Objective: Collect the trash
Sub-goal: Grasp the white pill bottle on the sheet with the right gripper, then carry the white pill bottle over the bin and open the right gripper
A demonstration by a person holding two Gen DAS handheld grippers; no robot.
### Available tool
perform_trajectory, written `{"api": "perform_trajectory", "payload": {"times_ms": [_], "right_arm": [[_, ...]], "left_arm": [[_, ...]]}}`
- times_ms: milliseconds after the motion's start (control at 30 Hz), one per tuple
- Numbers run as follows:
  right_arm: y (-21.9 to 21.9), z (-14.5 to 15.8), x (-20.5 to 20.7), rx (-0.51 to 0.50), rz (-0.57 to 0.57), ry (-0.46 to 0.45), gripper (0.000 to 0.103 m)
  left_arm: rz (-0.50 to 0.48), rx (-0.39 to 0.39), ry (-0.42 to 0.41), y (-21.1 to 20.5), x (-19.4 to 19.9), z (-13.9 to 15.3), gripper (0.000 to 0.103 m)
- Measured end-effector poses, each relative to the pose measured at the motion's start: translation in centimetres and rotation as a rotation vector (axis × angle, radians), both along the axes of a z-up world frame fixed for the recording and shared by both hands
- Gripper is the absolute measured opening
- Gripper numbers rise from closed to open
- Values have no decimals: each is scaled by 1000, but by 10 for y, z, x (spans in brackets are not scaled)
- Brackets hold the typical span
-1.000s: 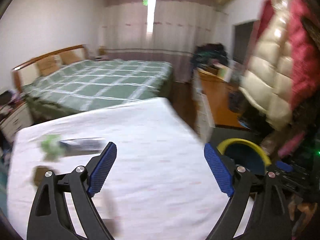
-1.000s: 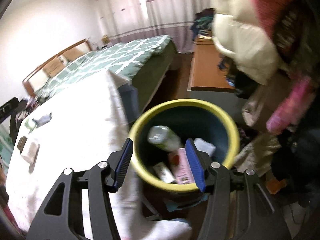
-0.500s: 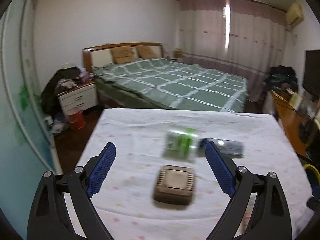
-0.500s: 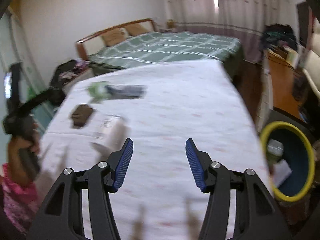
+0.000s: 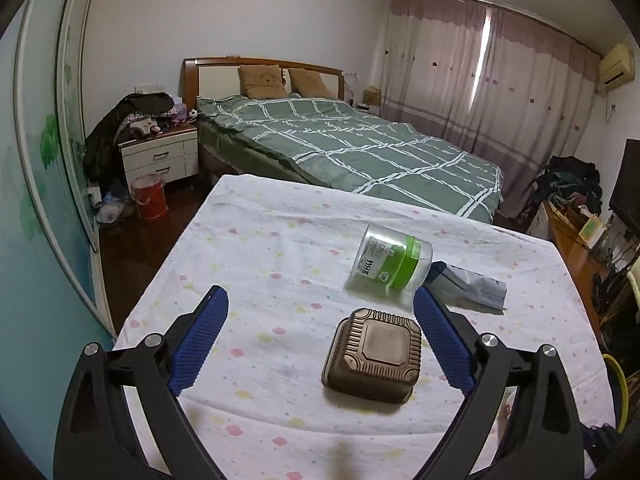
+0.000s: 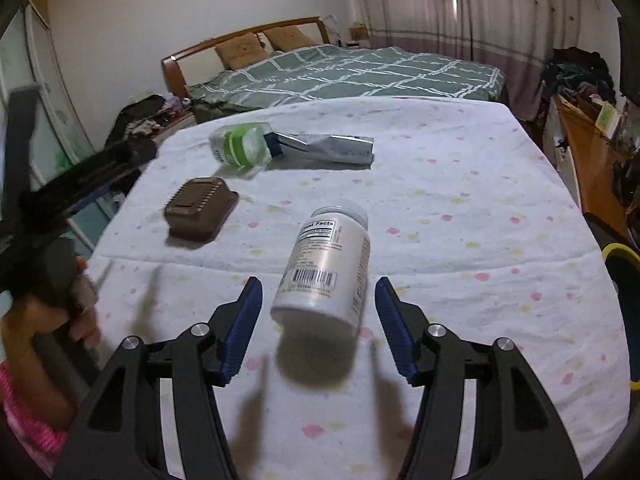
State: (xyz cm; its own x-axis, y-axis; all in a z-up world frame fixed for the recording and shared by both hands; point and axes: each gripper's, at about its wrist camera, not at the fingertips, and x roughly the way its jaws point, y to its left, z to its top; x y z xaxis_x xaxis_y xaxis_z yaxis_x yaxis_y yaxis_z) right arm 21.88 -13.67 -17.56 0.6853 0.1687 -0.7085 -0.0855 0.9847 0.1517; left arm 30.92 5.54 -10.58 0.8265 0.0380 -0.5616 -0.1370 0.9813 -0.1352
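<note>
The left gripper (image 5: 320, 334) has its 2 blue-padded fingers (image 5: 200, 336) spread wide, and its jaws have just been opening; nothing is clamped. Between them, but apart from both pads, a brown ribbed plastic tray (image 5: 373, 356) lies upside down on the table (image 5: 256, 248), which is covered by a white cloth with pastel dots, near its near edge. Just beyond the tray a clear jar with a green lid (image 5: 390, 264) lies on its side, and a crumpled silver pouch (image 5: 470, 286) lies touching the jar's lid end, toward the table's right edge.

The right gripper (image 6: 319, 322) holds its fingers (image 6: 245, 326) apart, its jaws having just opened a little. A white supplement bottle (image 6: 328, 268) with a white cap lies on the table with its base between the fingertips; neither pad presses it. Farther off, toward the far left corner, lie the tray (image 6: 202, 206), the jar (image 6: 240, 150) and the pouch (image 6: 328, 148). At the right edge shows the yellow rim of a bin (image 6: 622, 256). A hand (image 6: 48, 312) at the left grips the other tool's handle.
</note>
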Motion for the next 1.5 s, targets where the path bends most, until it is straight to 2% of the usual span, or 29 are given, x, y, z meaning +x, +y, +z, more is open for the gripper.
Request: {"api": "perform_trajectory", "payload": {"times_ms": [133,200,300,533,867,1000,1333,1433,1500], "right_arm": [[4,-8,10,-8,-24,23,56],[1,-11,11,-1,-36,31,48],[-5,-11,9,14,-50,26,47],[-30,8,-15,59,-65,-47,45],[-72,28,-44,114,-93,-77,45],[-96,34,-54,125,-137,-97,45],[-209,42,-84,107,-429,-135,45],[-251,38,-91,79,-544,-117,45],[-278,30,-95,61,-618,-94,45]], "left_arm": [[-1,-19,7,0,2,-2,93],[-3,-27,12,0,3,-3,92],[-2,-31,10,0,4,-4,92],[-8,-24,12,-3,3,-5,93],[-4,-10,-2,-6,1,-2,93],[-5,1,2,-7,1,-2,93],[-35,25,8,-15,1,-3,93],[-52,3,8,-16,0,-2,93],[-52,19,5,-19,0,-2,94]]}}
